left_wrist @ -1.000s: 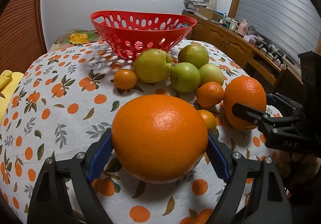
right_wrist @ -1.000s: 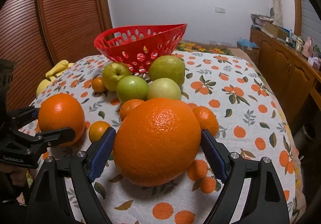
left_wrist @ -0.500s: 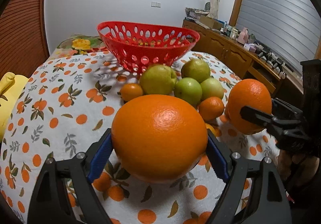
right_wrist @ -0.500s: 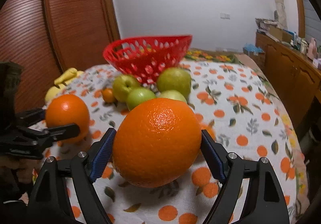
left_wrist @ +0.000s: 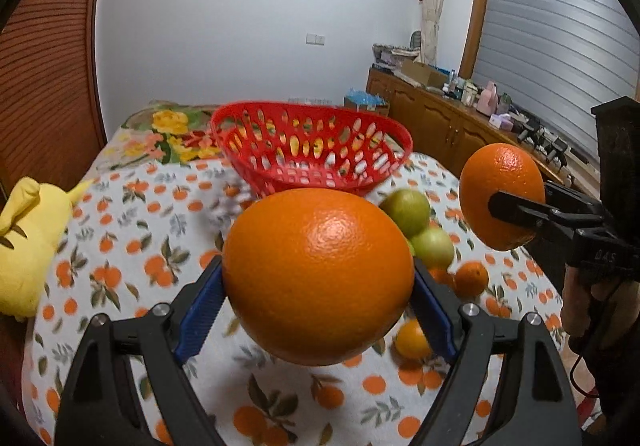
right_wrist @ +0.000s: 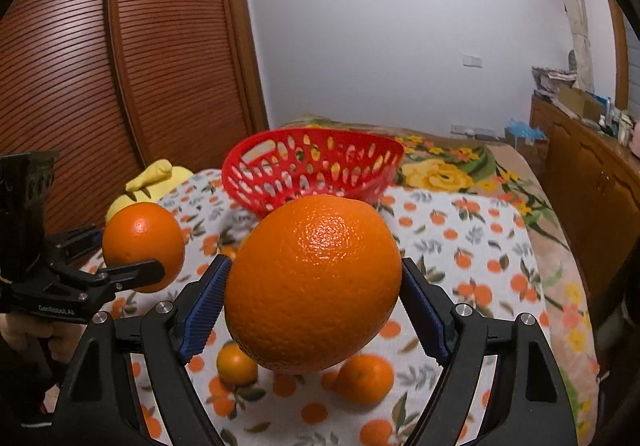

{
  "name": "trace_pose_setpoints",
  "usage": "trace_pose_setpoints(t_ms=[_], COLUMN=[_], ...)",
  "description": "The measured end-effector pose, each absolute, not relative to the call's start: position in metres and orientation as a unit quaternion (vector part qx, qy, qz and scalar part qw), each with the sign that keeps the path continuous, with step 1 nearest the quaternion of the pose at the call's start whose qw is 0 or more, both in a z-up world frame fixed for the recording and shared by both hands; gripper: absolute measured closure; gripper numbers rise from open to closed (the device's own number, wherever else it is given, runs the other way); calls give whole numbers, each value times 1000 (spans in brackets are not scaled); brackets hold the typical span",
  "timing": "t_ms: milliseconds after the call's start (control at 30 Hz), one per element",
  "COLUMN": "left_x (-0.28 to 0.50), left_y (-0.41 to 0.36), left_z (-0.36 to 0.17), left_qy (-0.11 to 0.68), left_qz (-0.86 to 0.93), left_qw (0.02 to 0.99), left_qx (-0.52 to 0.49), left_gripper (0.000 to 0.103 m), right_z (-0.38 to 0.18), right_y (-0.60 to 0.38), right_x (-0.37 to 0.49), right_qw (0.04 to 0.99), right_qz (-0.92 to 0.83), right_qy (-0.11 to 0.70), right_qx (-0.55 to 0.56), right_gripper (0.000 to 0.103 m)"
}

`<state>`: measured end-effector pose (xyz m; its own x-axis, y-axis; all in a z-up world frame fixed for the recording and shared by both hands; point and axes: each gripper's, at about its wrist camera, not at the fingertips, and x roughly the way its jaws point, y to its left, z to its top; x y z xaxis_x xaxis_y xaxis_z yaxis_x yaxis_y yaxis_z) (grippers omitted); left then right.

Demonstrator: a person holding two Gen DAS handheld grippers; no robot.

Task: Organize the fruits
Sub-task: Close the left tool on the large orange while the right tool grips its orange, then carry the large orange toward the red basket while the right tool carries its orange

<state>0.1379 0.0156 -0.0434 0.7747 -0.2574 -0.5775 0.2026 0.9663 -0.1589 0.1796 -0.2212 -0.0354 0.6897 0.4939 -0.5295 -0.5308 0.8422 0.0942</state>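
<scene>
My left gripper (left_wrist: 316, 288) is shut on a large orange (left_wrist: 318, 274), which hangs in the air above the orange-patterned tablecloth (left_wrist: 132, 230). In the right wrist view the same gripper (right_wrist: 136, 252) and its orange (right_wrist: 142, 238) show at the left. My right gripper (right_wrist: 314, 278) is shut on a second large orange (right_wrist: 314, 286), also held off the table. From the left wrist this gripper (left_wrist: 498, 200) and its orange (left_wrist: 500, 182) appear at the right. An empty red perforated basket (left_wrist: 280, 166) (right_wrist: 280, 182) stands beyond both.
Two green fruits (left_wrist: 406, 210) (left_wrist: 434, 250) and small oranges (left_wrist: 472, 278) (left_wrist: 412, 340) (right_wrist: 236, 364) (right_wrist: 366, 378) lie on the cloth below. A yellow plush toy (left_wrist: 28, 242) sits at the left edge. A cluttered wooden sideboard (left_wrist: 432, 122) runs along the right wall.
Both grippers have risen with their oranges, which rested on the cloth a second ago. The basket and loose fruit now sit lower and farther in both views.
</scene>
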Motion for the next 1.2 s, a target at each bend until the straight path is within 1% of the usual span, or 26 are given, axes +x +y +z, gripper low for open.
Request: trace_pose_setpoints(t_ms=[333,567,800,1000,1200], left_x=[161,178,192,206,216], left_y=[26,33,34,34,36], left_z=[-18,-12,-10,-10,-7], left_qy=[292,293,295,299,297], left_qz=[-116,-113,-107,-105,-103], left_qw=[949,949,949,948,949], left_qx=[-31,-27,-21,-17,-18], left_gripper=[17,17,17,17,17], right_z=[-13,-9,-16,-30,-44], right_y=[-199,-178,-161,-145,-133], right_x=[211,246,286,321,333], right_qw=[912,903,893,876,855], right_qz=[306,316,315,309,321], right_qy=[270,286,314,350,381], right_qx=[-45,-53,-73,-116,-144], right_gripper=[19,19,18,18,18])
